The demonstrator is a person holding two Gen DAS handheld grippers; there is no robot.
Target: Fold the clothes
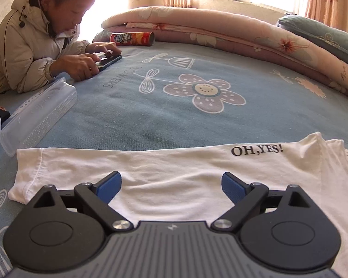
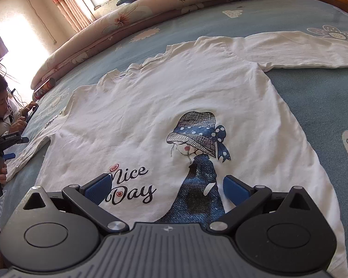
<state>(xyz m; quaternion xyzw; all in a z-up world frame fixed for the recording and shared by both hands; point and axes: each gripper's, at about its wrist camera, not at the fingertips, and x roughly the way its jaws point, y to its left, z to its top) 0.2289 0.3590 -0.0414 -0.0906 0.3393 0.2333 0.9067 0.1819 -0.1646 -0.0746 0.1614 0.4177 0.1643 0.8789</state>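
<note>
Shirt: a white long-sleeved shirt [image 2: 164,97] lies spread flat, print side up, on the bed [image 2: 313,106]; its front shows a figure in a blue dotted hat and the words "Nice Day".
Sleeves: one sleeve [image 2: 297,48] stretches out sideways near the top right of the right wrist view; the other sleeve [image 1: 118,164] lies straight across the left wrist view, with "OH,YES!" printed near the shoulder.
Left tongs: the left tongs [image 1: 171,185] are spread wide just over that sleeve, blue pads apart, nothing between them; whether the tips touch the cloth I cannot tell.
Right tongs: the right tongs [image 2: 167,187] are spread wide low over the shirt's front, above the "Day" lettering and the figure's blue dress, gripping nothing.
Bed cover: a blue sheet with large flower prints.
Bedding: a folded floral quilt [image 1: 220,32] lies along the far edge, with a grey-green pillow [image 1: 324,34] on it.
Other things: a red crisp tube [image 1: 132,39] lies on its side beside the quilt; a clear plastic case [image 1: 39,115] lies near the sleeve's cuff.
Person: a person in a pale padded jacket [image 1: 23,41] leans on the bed at the far left, both hands on a phone [image 1: 109,60].
</note>
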